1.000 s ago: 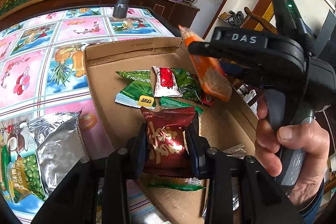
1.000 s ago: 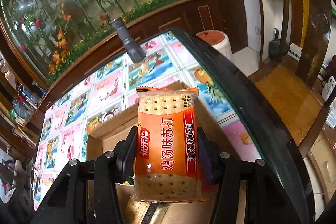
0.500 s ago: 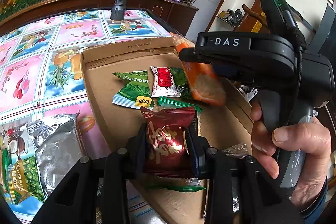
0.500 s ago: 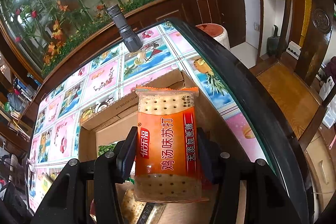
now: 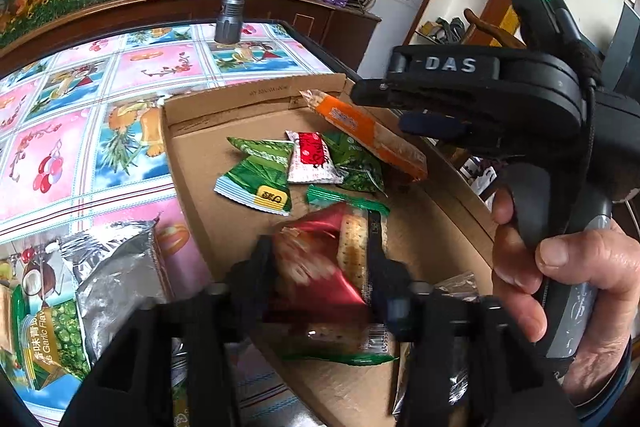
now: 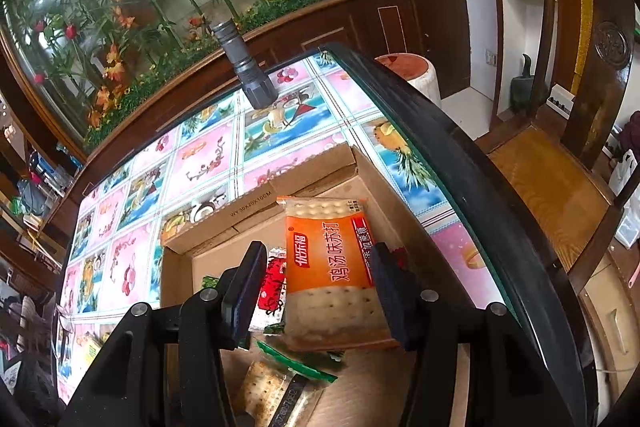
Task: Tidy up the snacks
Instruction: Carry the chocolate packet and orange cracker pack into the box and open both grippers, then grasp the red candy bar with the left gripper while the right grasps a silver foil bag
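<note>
Tiled tabletop held a cardboard box (image 5: pixel 192 155) part-filled with snacks; left gripper (image 5: pixel 320 267) had just been opening around the red packet (image 5: pixel 316 259), right gripper (image 6: pixel 318 283) looked unclamped around the orange cracker pack (image 6: pixel 328 259), foil bags (image 5: pixel 112 275) waited outside.

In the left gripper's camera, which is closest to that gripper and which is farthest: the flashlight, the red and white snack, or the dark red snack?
1. Dark red snack: between the left gripper's just-opening fingers.
2. Red and white snack: mid-box, among green packets.
3. Flashlight: upright at the table's far edge.
</note>
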Tool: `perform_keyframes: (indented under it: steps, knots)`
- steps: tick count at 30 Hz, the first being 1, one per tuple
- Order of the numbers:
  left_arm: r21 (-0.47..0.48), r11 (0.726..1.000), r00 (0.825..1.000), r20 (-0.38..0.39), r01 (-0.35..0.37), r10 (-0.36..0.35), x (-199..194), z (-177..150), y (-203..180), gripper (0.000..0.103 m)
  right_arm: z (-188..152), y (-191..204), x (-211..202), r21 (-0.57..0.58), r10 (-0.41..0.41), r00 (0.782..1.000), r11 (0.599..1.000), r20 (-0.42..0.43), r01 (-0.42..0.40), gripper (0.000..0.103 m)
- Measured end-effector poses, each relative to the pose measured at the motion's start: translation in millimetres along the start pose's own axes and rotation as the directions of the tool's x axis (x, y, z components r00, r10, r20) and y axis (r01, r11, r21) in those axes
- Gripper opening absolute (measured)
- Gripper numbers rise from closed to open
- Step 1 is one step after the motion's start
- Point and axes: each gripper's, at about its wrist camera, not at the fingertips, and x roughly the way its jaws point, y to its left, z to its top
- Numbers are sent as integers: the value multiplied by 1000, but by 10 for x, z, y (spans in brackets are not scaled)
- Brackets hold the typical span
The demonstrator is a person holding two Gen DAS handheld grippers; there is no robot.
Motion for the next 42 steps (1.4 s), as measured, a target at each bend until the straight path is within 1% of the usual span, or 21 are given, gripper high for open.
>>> perform_keyframes:
  steps: [4,7,10,15,17,22,24,27,31,37,39,42]
  knots:
    - [-9,1000,1000,6,0,0,-44,11,35,52,12,25,-57,0,8,1000,1000,22,-8,58]
    - [-33,999,1000,25,12,-11,-144,40,91,52,13,60,-83,-7,13,999,1000,32,-13,58]
    - [-48,999,998,58,17,-14,-281,71,151,53,9,111,-117,-23,33,998,999,45,-32,58]
    - [-71,997,995,100,2,5,-539,55,279,54,-35,276,-163,-70,81,995,995,59,-77,58]
    - [-80,997,993,116,-10,20,-640,33,351,55,-76,394,-149,-102,103,993,990,51,-97,58]
    - [-104,993,989,137,-47,61,-898,-74,581,57,-202,694,-121,-204,125,991,972,38,-115,58]
    - [-105,992,985,146,-74,89,-1002,-142,678,57,-273,831,-105,-247,142,989,960,25,-132,59]
    - [-116,986,980,150,-117,133,-1196,-292,876,58,-349,952,-64,-276,167,986,948,-7,-162,60]
    - [-147,970,968,136,-191,212,-1480,-530,1221,58,-428,1059,-32,-308,174,984,935,-27,-174,60]
    - [-198,937,950,64,-289,307,-1873,-902,1771,58,-464,1083,-39,-316,180,983,932,-23,-177,60]
    - [-191,935,950,33,-298,310,-1930,-1029,1891,58,-472,1087,-40,-312,186,982,932,-26,-185,60]
    - [-168,941,955,-17,-294,296,-1880,-1144,1945,58,-481,1099,-24,-312,189,982,931,-32,-189,60]
